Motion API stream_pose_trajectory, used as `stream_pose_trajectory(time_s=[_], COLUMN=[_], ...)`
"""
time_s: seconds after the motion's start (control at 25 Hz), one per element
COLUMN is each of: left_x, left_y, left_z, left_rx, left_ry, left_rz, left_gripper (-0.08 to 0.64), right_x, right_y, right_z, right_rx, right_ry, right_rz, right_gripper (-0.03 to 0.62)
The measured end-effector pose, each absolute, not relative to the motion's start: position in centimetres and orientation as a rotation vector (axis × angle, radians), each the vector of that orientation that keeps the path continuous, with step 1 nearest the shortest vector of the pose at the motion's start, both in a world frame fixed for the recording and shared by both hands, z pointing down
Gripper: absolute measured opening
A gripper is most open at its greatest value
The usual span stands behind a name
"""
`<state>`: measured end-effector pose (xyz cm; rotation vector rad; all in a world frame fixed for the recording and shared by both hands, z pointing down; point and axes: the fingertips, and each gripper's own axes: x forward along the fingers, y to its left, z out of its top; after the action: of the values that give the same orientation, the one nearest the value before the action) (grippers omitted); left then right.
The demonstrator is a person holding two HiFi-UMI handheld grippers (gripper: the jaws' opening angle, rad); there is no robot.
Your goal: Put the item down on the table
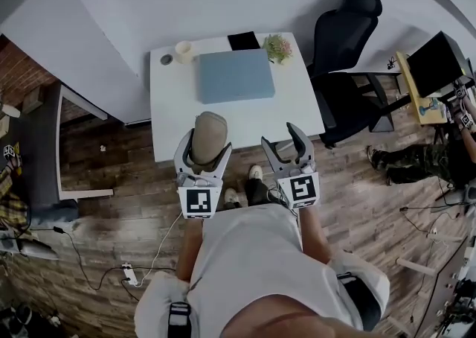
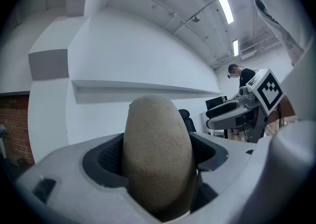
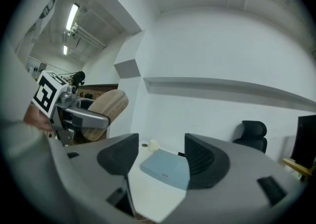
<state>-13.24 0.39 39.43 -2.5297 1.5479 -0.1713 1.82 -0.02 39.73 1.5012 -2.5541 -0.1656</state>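
Note:
A tan oval item (image 1: pixel 209 138) stands upright between the jaws of my left gripper (image 1: pixel 203 143), which is shut on it; it hangs over the near edge of the white table (image 1: pixel 186 117). In the left gripper view the tan item (image 2: pixel 157 154) fills the jaws and hides what lies ahead. My right gripper (image 1: pixel 284 147) is level beside it at the table's near edge, open with nothing between its pads (image 3: pixel 202 161). The right gripper view shows the table (image 3: pixel 153 193) ahead and the left gripper with the tan item (image 3: pixel 103 109) at its left.
On the table lie a blue-grey flat box (image 1: pixel 235 75), a small cup (image 1: pixel 184 50), a dark disc (image 1: pixel 166 59), a black tablet (image 1: pixel 243 41) and a small plant (image 1: pixel 277 48). A black office chair (image 1: pixel 343 46) stands right of it. A seated person (image 1: pixel 416 158) is at far right.

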Motion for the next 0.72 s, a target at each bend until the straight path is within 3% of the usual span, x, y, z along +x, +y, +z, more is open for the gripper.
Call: stream_pose_trajectory(time_s=[0.72], left_x=[-11.5], left_y=[-11.2], left_z=[40.7], left_rx=[-2.518], left_ry=[1.696], left_rz=[-0.234], left_gripper=[0.391], right_x=[3.2], right_y=[-12.9], right_z=[40.7], right_rx=[1.378], right_ry=[-2.621], right_rz=[-0.120], right_gripper=[0.289])
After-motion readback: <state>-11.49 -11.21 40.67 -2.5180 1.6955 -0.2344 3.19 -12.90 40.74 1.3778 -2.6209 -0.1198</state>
